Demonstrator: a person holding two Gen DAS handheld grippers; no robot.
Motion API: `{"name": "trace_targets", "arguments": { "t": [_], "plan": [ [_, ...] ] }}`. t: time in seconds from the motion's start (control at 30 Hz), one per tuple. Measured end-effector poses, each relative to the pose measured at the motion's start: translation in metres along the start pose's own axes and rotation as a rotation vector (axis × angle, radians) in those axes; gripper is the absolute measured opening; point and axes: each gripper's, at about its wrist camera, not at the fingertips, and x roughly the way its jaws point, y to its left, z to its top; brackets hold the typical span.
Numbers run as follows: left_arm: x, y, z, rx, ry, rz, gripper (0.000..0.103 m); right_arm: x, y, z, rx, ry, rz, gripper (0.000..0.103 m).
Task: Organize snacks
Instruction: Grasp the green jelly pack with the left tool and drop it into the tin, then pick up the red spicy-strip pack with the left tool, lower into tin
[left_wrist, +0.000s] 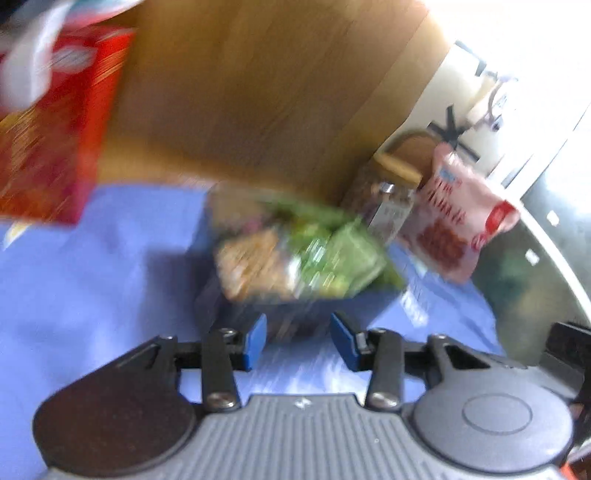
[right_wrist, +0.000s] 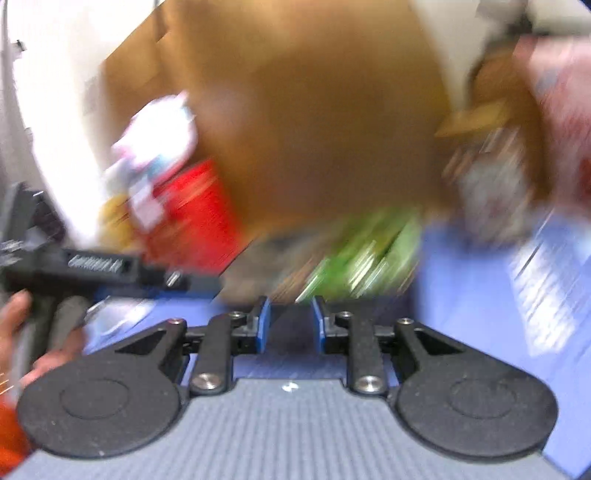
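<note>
Although both views are badly smeared by motion, we can still read the basics: nearest us, the left gripper (left_wrist: 298, 338) has its blue pads well apart with nothing between them, and the right gripper (right_wrist: 291, 319) also shows a gap between its pads and holds nothing, though that gap is narrower. Both hang over the blue cloth (left_wrist: 92, 280), pointed at the same spot, which we judge means we are lining up on the bin (left_wrist: 295, 314) rather than carrying anything. Just past the left pads sits that dark bin, with a green snack bag (left_wrist: 343, 254) and a tan snack pack (left_wrist: 255, 262) lying in it; presumably it is the collecting spot for the snacks. In the right view the bin contents are only green streaks (right_wrist: 362, 258), too blurred to say more. Beyond the bin, a glass jar with a wooden lid (left_wrist: 388, 199) stands beside a pink-and-red snack bag (left_wrist: 454, 221) that leans upright, both outside the bin, so we judge sorting is partway. A red box (left_wrist: 55, 147) stands off to the left, also outside. Behind everything rises a brown cardboard wall (left_wrist: 258, 92), seemingly a backstop that the jar and bags stand near.
</note>
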Motion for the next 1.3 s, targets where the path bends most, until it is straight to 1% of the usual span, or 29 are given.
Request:
{"name": "trace_targets", "arguments": {
  "t": [0.07, 0.13, 0.2, 0.23, 0.3, 0.33, 0.4, 0.43, 0.47, 0.57, 0.6, 0.63, 0.67, 0.7, 0.77, 0.8, 0.83, 0.9, 1.03, 1.07, 1.1, 1.17, 1.2, 1.27, 1.3],
  "plan": [
    [-0.014, 0.018, -0.023, -0.048, 0.038, 0.016, 0.046, 0.007, 0.005, -0.015, 0.061, 0.106, 0.09, 0.028],
    [-0.02, 0.037, -0.043, -0.114, 0.08, 0.039, 0.052, 0.02, 0.013, -0.022, 0.084, 0.198, 0.126, 0.028],
    [-0.029, 0.057, -0.062, -0.172, 0.101, 0.049, 0.052, 0.035, 0.016, -0.022, 0.091, 0.27, 0.129, 0.028],
    [-0.032, 0.065, -0.069, -0.207, 0.115, 0.042, 0.052, 0.043, 0.015, -0.02, 0.099, 0.302, 0.117, 0.028],
    [-0.035, 0.077, -0.081, -0.281, 0.13, -0.003, 0.053, 0.059, 0.006, -0.017, 0.159, 0.361, 0.081, 0.028],
    [-0.037, 0.08, -0.086, -0.313, 0.129, -0.033, 0.056, 0.066, 0.001, -0.018, 0.187, 0.387, 0.077, 0.028],
    [-0.034, 0.081, -0.095, -0.354, 0.133, -0.084, 0.057, 0.08, -0.013, -0.02, 0.268, 0.45, 0.092, 0.028],
    [-0.031, 0.078, -0.098, -0.354, 0.126, -0.098, 0.055, 0.08, -0.013, -0.026, 0.287, 0.453, 0.1, 0.026],
    [-0.029, 0.075, -0.098, -0.345, 0.116, -0.098, 0.054, 0.081, -0.012, -0.027, 0.301, 0.449, 0.109, 0.025],
    [-0.022, 0.071, -0.098, -0.342, 0.095, -0.095, 0.041, 0.081, -0.002, -0.031, 0.305, 0.438, 0.116, 0.026],
    [-0.019, 0.072, -0.097, -0.349, 0.095, -0.096, 0.028, 0.082, 0.001, -0.033, 0.307, 0.435, 0.123, 0.026],
    [-0.014, 0.074, -0.097, -0.369, 0.107, -0.101, 0.017, 0.084, 0.0, -0.031, 0.312, 0.438, 0.132, 0.026],
    [-0.009, 0.076, -0.097, -0.391, 0.116, -0.112, 0.013, 0.087, 0.001, -0.032, 0.316, 0.438, 0.14, 0.026],
    [-0.006, 0.076, -0.098, -0.401, 0.109, -0.118, 0.014, 0.088, 0.004, -0.032, 0.309, 0.428, 0.135, 0.026],
    [-0.005, 0.074, -0.096, -0.389, 0.086, -0.107, 0.012, 0.086, 0.007, -0.028, 0.257, 0.392, 0.115, 0.015],
    [-0.006, 0.074, -0.095, -0.393, 0.078, -0.114, 0.01, 0.087, 0.008, -0.027, 0.24, 0.382, 0.111, 0.006],
    [-0.007, 0.074, -0.094, -0.397, 0.074, -0.128, 0.009, 0.086, 0.008, -0.026, 0.238, 0.367, 0.135, 0.003],
    [-0.011, 0.069, -0.088, -0.376, 0.061, -0.142, 0.007, 0.082, 0.011, -0.024, 0.214, 0.349, 0.147, 0.003],
    [-0.014, 0.06, -0.078, -0.318, 0.051, -0.128, 0.007, 0.083, 0.022, -0.02, 0.138, 0.325, 0.142, 0.003],
    [-0.014, 0.06, -0.075, -0.308, 0.047, -0.122, 0.007, 0.081, 0.025, -0.018, 0.101, 0.298, 0.127, 0.004],
    [-0.014, 0.06, -0.073, -0.3, 0.043, -0.111, 0.007, 0.08, 0.028, -0.017, 0.065, 0.273, 0.11, 0.009],
    [-0.013, 0.063, -0.066, -0.287, 0.037, -0.086, 0.007, 0.082, 0.029, -0.015, 0.006, 0.274, 0.092, 0.01],
    [-0.01, 0.065, -0.063, -0.285, 0.039, -0.08, 0.007, 0.083, 0.029, -0.015, -0.021, 0.278, 0.088, 0.014],
    [-0.004, 0.07, -0.057, -0.289, 0.046, -0.077, 0.007, 0.083, 0.034, -0.016, -0.127, 0.262, 0.064, 0.031],
    [-0.001, 0.072, -0.054, -0.283, 0.049, -0.074, 0.007, 0.084, 0.036, -0.016, -0.177, 0.257, 0.05, 0.049]
  ]
}}
